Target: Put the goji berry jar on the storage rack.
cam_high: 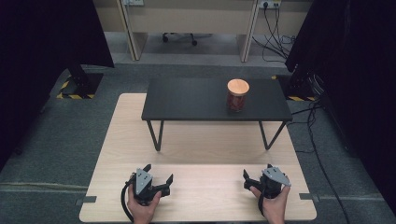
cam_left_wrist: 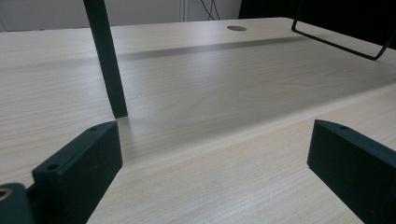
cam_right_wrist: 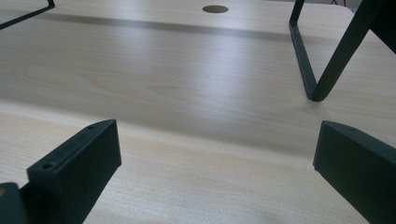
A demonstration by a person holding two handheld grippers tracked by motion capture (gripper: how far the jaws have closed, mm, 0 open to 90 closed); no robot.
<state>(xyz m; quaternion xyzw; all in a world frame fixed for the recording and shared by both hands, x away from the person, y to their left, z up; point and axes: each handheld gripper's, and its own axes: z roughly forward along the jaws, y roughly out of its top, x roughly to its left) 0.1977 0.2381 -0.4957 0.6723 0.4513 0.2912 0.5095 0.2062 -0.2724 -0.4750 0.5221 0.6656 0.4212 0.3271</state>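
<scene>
Resting both tongs wide open and empty on the light table [cam_high: 201, 144].
Your left tongs [cam_high: 159, 177] and right tongs [cam_high: 257, 176] sit near you; the lidded jar [cam_high: 237, 95] stands on the black stand [cam_high: 187, 100], well apart.

An office or lab: grey carpet [cam_high: 56, 140], desks [cam_high: 187, 18] along the far wall, a chair base [cam_high: 180, 38], cables [cam_high: 275, 42] from a socket [cam_high: 270, 4], black curtains [cam_high: 42, 37] flanking a wooden table [cam_high: 196, 196].

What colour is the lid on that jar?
Light orange-tan, like wood; the jar's lid shows best in the high view.
</scene>
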